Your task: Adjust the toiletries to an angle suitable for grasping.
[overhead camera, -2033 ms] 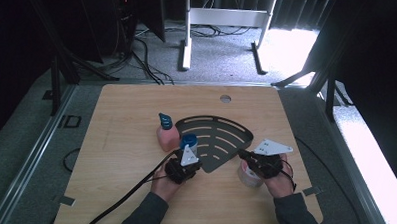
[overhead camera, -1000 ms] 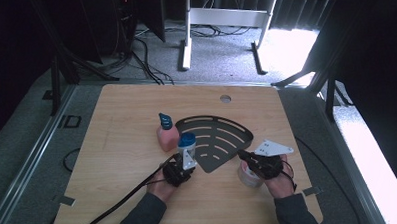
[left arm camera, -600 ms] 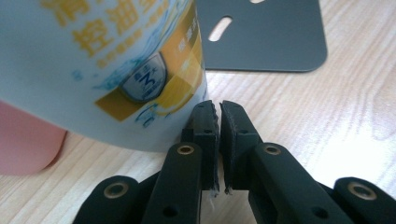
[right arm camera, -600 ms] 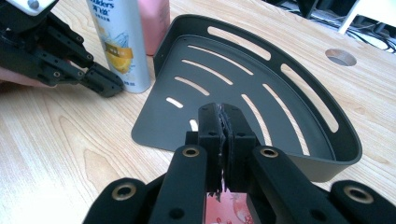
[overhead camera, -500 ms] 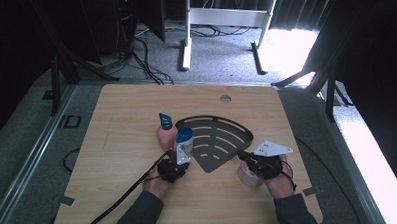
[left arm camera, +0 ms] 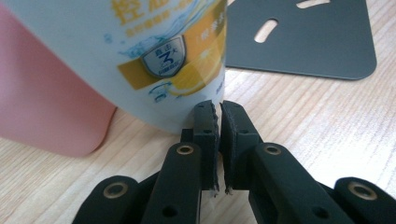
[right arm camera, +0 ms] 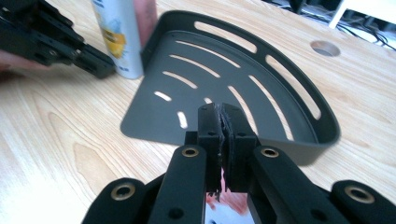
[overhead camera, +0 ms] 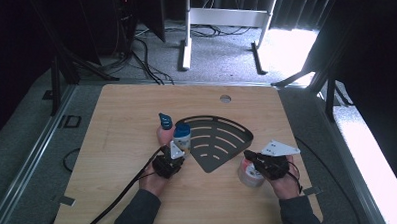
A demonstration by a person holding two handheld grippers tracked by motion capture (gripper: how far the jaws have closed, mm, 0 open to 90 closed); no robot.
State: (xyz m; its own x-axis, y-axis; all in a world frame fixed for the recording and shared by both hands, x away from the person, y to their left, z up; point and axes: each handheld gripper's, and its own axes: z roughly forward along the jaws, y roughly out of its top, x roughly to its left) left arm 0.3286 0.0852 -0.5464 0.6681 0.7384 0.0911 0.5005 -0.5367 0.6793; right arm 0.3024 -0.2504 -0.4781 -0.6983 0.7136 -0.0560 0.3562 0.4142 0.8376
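On the table's left of centre, the left claw point(overhead camera: 177, 153), jaws closed and empty, has slid leftward with the white yellow-labelled blue-capped bottle point(overhead camera: 182, 138) against the pink bottle point(overhead camera: 163, 135). Beside them lies the black slotted quarter-round metal tray point(overhead camera: 223, 163). Right claw point(overhead camera: 253, 160), shut and empty, hovers over a red-and-white tub point(overhead camera: 247, 174). Light wooden table point(overhead camera: 126, 114), grey carpet point(overhead camera: 22, 143).

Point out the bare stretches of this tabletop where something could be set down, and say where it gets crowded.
Free: the far strip of the table between its far edge and the black corner rack, around the round hole; also the left side, left of the pink bottle. Crowded: the near middle, where the white bottle, left gripper, right gripper and a jar cluster.
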